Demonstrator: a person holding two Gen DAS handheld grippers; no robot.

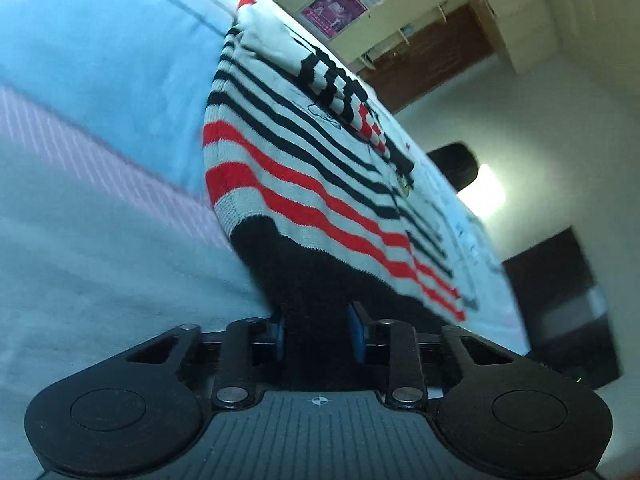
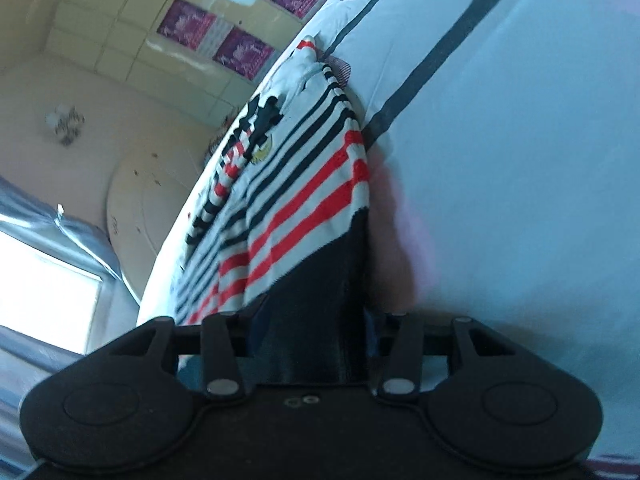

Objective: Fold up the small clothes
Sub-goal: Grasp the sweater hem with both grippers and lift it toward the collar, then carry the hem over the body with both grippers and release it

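A small knitted sweater (image 1: 304, 160), white with black and red stripes and a black hem band, lies on a pale blue sheet (image 1: 100, 60). My left gripper (image 1: 316, 332) is shut on the black hem at one corner, its blue pads (image 1: 356, 328) pressing the cloth. The same sweater (image 2: 304, 184) shows in the right wrist view, where my right gripper (image 2: 316, 340) is shut on the black hem at the other corner. Both views are tilted and the hem is lifted off the sheet. A striped sleeve (image 1: 340, 92) is folded across the sweater's body.
The sheet (image 2: 520, 160) carries a black printed outline (image 2: 432, 52) and a pink striped band (image 1: 80, 152). Beyond the bed edge are cream cabinets with purple posters (image 2: 188, 24), a bright window (image 2: 44, 292) and a dark doorway (image 1: 560, 300).
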